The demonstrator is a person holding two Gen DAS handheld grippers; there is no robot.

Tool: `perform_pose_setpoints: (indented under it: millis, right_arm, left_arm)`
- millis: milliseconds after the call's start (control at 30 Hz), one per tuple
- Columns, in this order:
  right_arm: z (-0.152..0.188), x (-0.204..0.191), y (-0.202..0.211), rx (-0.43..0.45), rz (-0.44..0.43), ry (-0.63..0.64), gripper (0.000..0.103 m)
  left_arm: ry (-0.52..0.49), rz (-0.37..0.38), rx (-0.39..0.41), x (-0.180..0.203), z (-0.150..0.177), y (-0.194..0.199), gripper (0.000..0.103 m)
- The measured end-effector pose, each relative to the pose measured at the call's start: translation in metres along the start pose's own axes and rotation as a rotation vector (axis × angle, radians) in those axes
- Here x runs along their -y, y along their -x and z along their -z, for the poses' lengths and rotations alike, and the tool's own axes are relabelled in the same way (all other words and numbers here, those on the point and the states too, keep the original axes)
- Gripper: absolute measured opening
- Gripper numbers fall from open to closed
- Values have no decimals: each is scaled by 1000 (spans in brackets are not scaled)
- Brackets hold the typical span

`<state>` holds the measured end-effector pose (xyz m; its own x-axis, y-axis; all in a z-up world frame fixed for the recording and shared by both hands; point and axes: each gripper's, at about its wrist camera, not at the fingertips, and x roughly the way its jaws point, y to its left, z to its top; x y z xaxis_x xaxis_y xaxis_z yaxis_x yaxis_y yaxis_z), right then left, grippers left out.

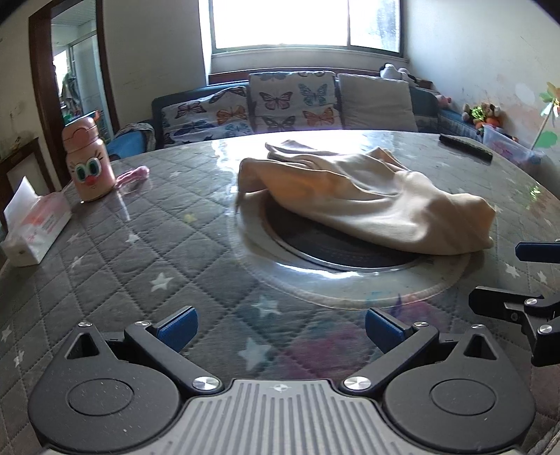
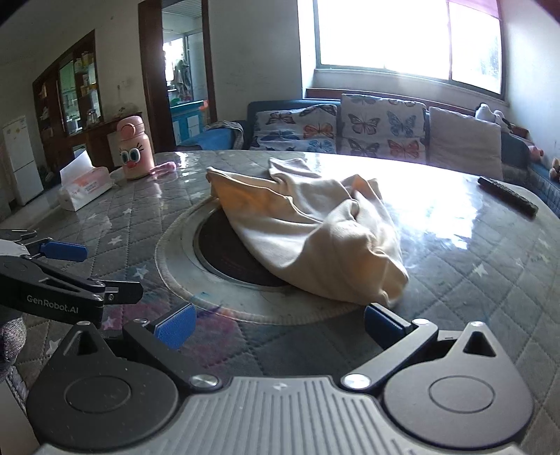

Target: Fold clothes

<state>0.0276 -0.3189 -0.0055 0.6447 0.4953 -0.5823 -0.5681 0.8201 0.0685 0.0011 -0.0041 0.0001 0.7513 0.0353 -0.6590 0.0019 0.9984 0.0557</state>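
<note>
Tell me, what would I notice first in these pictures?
Probably the crumpled cream garment, lying in a heap in the middle of the round table, partly over a dark round inset. Next, the pink cartoon-faced bottle at the table's far left edge, beside a tissue box.

Home living room, lived-in. Evidence: sofa [image 1: 245,115] with butterfly-print cushions [image 1: 292,99] under a big bright window [image 1: 304,24]; soft toys [image 1: 483,113] piled at the sofa's far end; round table [image 1: 140,245] with a quilted star-pattern cover under clear plastic. On it: kid's pink cartoon-face bottle [image 1: 90,164], tissue box [image 1: 36,224], dark remote [image 1: 465,147]. Right wrist view adds a wooden display cabinet [image 2: 70,94], a white fridge [image 2: 21,161], and a doorway [image 2: 182,70] to another room.
</note>
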Motion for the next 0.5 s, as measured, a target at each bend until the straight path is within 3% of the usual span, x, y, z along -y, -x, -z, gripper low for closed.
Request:
perform_pose_setpoints:
  millis: [500]
  right_arm:
    - [4,10,7,-27,11,-22,103]
  left_arm:
    - [31,-2,1,30,-15,-17,103]
